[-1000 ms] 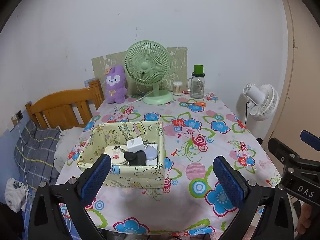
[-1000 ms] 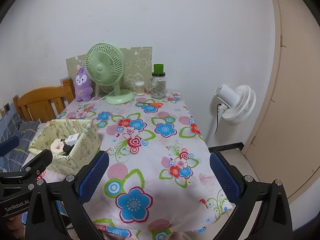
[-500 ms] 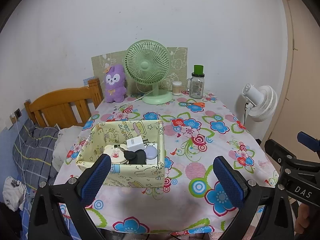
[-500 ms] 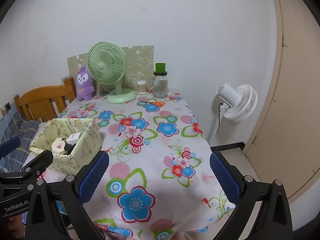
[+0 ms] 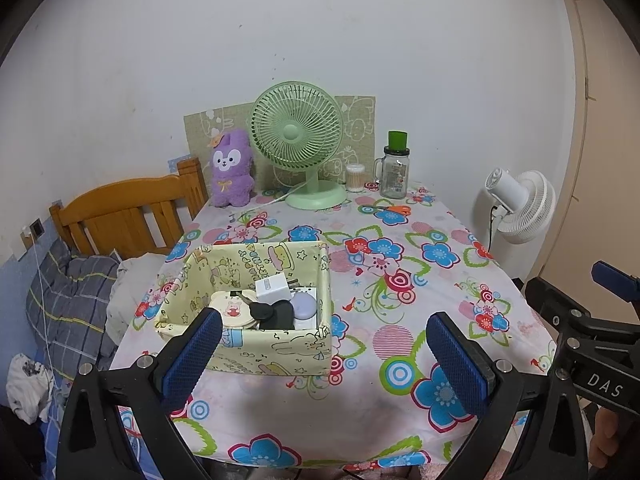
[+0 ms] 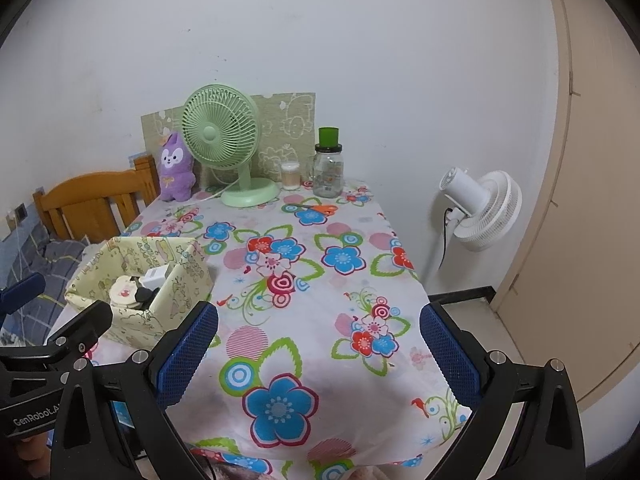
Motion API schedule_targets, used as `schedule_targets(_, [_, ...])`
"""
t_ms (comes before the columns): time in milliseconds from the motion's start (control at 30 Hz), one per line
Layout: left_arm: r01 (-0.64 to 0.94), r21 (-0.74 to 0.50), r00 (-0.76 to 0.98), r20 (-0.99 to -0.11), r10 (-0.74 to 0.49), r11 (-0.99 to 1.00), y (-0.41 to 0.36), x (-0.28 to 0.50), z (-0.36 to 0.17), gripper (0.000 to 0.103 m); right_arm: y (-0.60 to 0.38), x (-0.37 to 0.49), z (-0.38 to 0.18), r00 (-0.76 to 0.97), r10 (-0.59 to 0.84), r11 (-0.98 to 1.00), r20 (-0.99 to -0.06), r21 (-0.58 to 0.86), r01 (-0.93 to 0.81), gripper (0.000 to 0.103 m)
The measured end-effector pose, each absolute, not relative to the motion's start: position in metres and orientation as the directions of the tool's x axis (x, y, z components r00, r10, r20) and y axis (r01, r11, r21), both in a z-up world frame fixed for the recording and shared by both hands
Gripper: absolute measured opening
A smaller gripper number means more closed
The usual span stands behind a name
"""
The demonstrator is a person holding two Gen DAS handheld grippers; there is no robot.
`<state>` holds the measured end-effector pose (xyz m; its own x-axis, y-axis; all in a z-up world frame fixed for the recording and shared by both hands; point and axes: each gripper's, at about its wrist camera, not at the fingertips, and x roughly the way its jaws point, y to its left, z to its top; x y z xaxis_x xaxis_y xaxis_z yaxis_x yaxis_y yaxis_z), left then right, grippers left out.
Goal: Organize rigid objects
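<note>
While both grippers ease back from the flowered table (image 5: 400,432), rising slightly over the past second, the left gripper (image 5: 322,356) and right gripper (image 6: 318,354) hang empty, jaws wide apart. The yellow fabric box (image 5: 280,344) sits at the table's left-front, holding a white charger (image 5: 273,289), keys and small round cases, suggesting sorting is finished.

Tbl centre, right side open; fabric box (image 5: 256,336) blocks front-left; green fan (image 5: 298,142), jar (image 5: 394,172) at back.
</note>
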<state>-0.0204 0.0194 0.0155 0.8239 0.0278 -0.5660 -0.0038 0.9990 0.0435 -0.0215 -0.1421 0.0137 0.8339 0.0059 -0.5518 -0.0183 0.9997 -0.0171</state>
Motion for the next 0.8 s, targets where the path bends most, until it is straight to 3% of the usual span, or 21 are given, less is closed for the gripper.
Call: schedule_targets(800, [-0.008, 0.031, 0.821, -0.570, 0.024, 0.999, 0.0225, -0.0156, 0.0144, 0.103, -0.1341, -0.0187, 0.0124, 0.835, 0.014, 0.999, -0.549, -0.016, -0.028, 0.102])
